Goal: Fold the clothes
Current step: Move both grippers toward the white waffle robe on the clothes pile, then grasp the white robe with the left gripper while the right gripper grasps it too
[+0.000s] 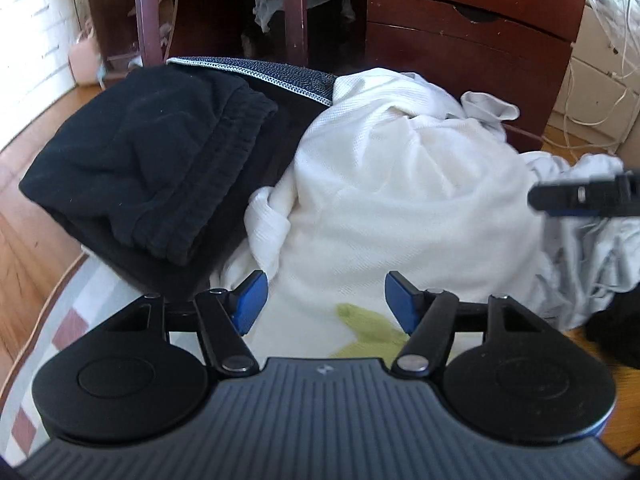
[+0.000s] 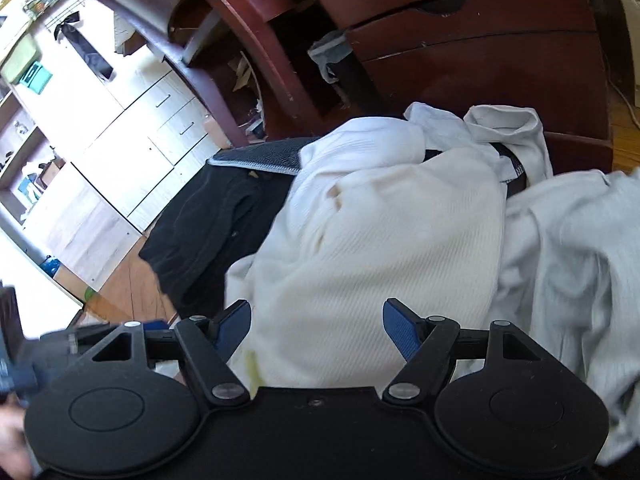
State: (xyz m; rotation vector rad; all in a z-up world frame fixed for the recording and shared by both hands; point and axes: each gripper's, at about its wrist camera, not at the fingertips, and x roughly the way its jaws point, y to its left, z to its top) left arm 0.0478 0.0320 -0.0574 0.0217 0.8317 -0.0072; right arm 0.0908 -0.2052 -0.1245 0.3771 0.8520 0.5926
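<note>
A crumpled white ribbed garment (image 1: pixel 400 200) lies in a heap on a dark mat, with a yellow-green print near its close edge; it also fills the right wrist view (image 2: pixel 380 248). A folded black garment (image 1: pixel 152 168) lies to its left, also in the right wrist view (image 2: pixel 216 224). A light grey garment (image 1: pixel 592 248) lies bunched to the right, also in the right wrist view (image 2: pixel 576 248). My left gripper (image 1: pixel 326 300) is open and empty just above the white garment's near edge. My right gripper (image 2: pixel 316 328) is open and empty over the same garment; it shows at the right edge of the left wrist view (image 1: pixel 580 196).
A dark red wooden dresser (image 1: pixel 472 32) and chair legs (image 1: pixel 148 12) stand close behind the pile. The dark mat (image 1: pixel 280 76) has a white stitched edge. Wood floor (image 1: pixel 28 248) and a patterned rug (image 1: pixel 60 340) lie left. Cables (image 1: pixel 600 112) trail at right.
</note>
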